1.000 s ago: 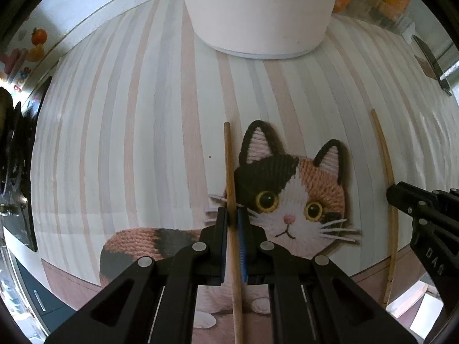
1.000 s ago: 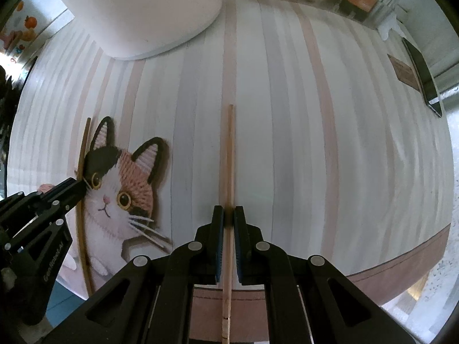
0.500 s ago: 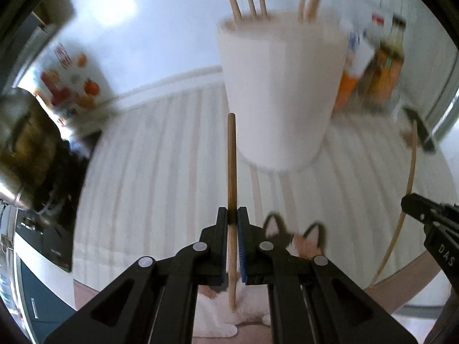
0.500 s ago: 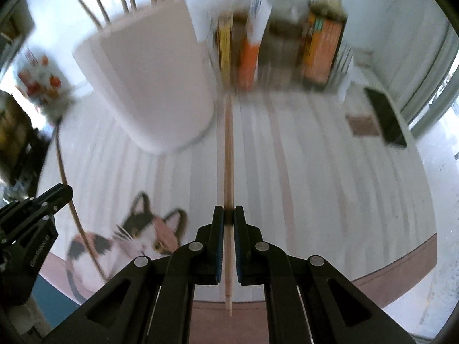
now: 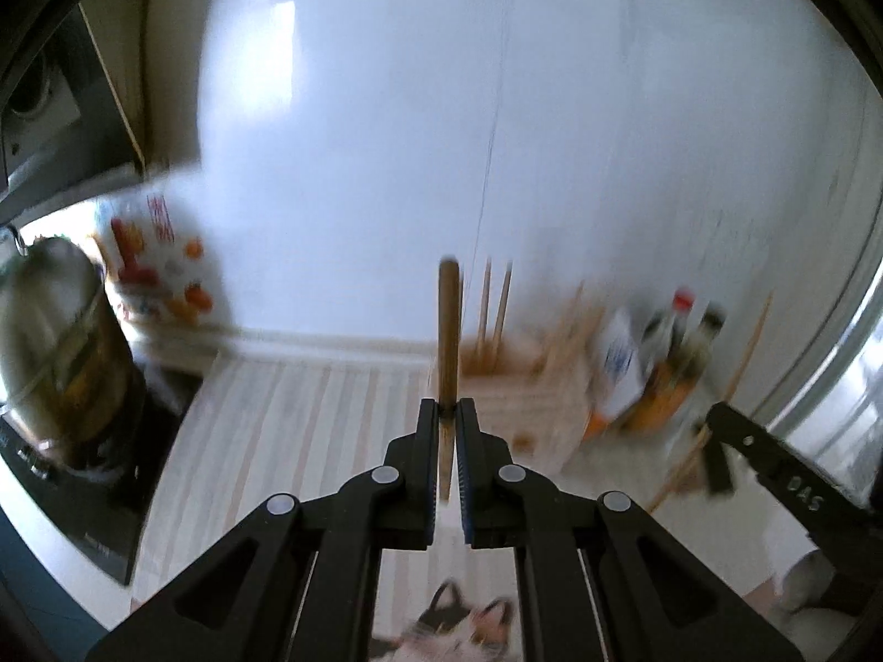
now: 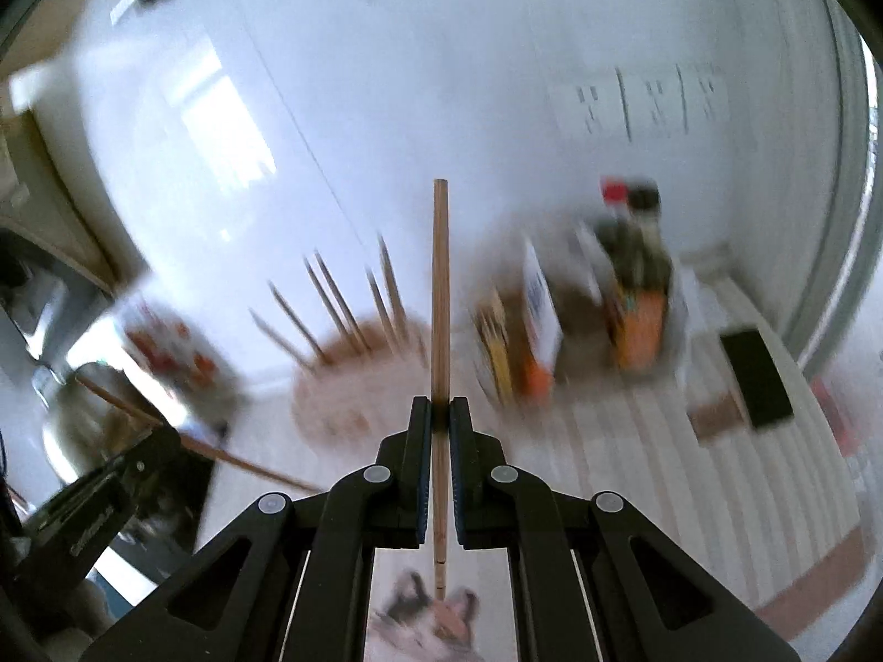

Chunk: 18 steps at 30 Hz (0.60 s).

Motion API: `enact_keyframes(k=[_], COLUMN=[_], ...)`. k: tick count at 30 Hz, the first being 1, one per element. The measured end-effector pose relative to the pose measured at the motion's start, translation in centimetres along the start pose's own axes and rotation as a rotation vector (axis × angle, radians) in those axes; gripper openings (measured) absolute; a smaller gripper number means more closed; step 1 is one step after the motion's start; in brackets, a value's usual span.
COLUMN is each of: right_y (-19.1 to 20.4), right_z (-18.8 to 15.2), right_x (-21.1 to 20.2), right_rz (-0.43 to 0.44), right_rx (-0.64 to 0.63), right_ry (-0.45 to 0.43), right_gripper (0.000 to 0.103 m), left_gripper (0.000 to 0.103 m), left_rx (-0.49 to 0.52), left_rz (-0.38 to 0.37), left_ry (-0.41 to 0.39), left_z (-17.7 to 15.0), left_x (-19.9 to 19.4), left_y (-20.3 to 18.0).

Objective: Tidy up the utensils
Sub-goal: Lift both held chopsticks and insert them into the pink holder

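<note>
My left gripper (image 5: 447, 414) is shut on a wooden chopstick (image 5: 448, 325), held upright well above the striped mat. My right gripper (image 6: 440, 411) is shut on a second wooden chopstick (image 6: 440, 287), also raised upright. The white utensil holder (image 5: 519, 391) with several chopsticks standing in it is just behind and right of the left chopstick; in the right wrist view it (image 6: 353, 380) lies left of the held chopstick. The right gripper (image 5: 717, 444) with its chopstick shows at the right of the left wrist view; the left gripper (image 6: 138, 463) shows at lower left of the right wrist view. Both views are blurred.
Sauce bottles and cartons (image 6: 629, 298) stand against the wall right of the holder. A pot (image 5: 55, 342) sits on a black cooktop at the left. A dark phone (image 6: 756, 380) lies on the striped mat (image 5: 309, 414). The cat coaster (image 6: 430, 623) lies below.
Both grippers have lifted their chopsticks off the mat and tilted up. The holder's open top with its chopsticks now sits lower in view, and the wall fills the upper frame.
</note>
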State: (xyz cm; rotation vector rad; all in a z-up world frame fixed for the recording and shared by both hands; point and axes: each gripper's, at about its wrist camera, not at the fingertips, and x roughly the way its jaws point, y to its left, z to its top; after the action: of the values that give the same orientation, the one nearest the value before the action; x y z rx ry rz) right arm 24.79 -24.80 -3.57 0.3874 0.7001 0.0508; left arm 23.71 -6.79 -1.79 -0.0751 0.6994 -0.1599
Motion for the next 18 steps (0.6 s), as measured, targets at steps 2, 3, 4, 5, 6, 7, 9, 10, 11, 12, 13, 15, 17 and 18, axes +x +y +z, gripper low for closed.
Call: enact_keyframes(k=[2, 3, 4, 5, 6, 7, 9, 10, 11, 12, 13, 15, 17, 18], right_y=[0.6, 1.1, 1.5, 1.8, 2.2, 2.4, 3.0, 3.3, 3.6, 4.0, 4.1, 4.7, 5.1, 5.2], right_z=[2.1, 3.5, 4.6, 5.5, 6.8, 7.4, 9.2, 9.8, 10.4, 11.1, 11.2, 12.0, 12.3, 12.3], right_x=[-0.4, -0.5, -0.6, -0.5, -0.2, 0.0, 1.0, 1.6, 2.3, 3.2, 3.7, 5.3, 7.0, 7.8], right_rz=[0.022, 0.033, 0.037, 0.041, 0.047, 0.05, 0.06, 0.063, 0.062, 0.061, 0.062, 0.058, 0.056, 0.055], right_rx=[-0.001, -0.006, -0.01, -0.012, -0.012, -0.011, -0.013, -0.014, -0.018, -0.022, -0.024, -0.037, -0.05, -0.053], right_ry=[-0.036, -0.063, -0.086, -0.102, -0.121, -0.13, -0.144, -0.149, -0.151, -0.153, -0.154, -0.154, -0.148, -0.149], right_gripper=[0.006, 0.006, 0.006, 0.006, 0.006, 0.006, 0.006, 0.006, 0.006, 0.006, 0.006, 0.006, 0.006, 0.006], left_gripper=[0.003, 0.003, 0.003, 0.003, 0.003, 0.003, 0.003, 0.003, 0.003, 0.003, 0.003, 0.003, 0.003, 0.003], left_rx=[-0.017, -0.024, -0.028, -0.032, -0.035, -0.031, -0.019, -0.014, -0.011, -0.004, 0.002, 0.01, 0.019, 0.016], left_rz=[-0.019, -0.023, -0.029, -0.033, -0.034, -0.037, -0.032, -0.033, -0.031, -0.026, -0.024, -0.025, -0.028, -0.038], left_ry=[-0.047, -0.063, -0.079, -0.089, -0.103, -0.111, -0.116, -0.111, -0.107, -0.103, -0.095, -0.077, -0.052, -0.032], left_z=[2.7, 3.6, 4.8, 5.7, 6.7, 7.6, 9.1, 9.6, 9.9, 10.2, 10.5, 10.8, 10.7, 10.6], left_x=[-0.9, -1.1, -1.2, -1.2, -1.1, -0.8, 0.3, 1.0, 1.7, 2.6, 3.5, 5.2, 7.1, 8.2], left_y=[0.2, 0.3, 0.4, 0.5, 0.5, 0.4, 0.3, 0.2, 0.1, -0.1, -0.2, -0.4, -0.6, -0.5])
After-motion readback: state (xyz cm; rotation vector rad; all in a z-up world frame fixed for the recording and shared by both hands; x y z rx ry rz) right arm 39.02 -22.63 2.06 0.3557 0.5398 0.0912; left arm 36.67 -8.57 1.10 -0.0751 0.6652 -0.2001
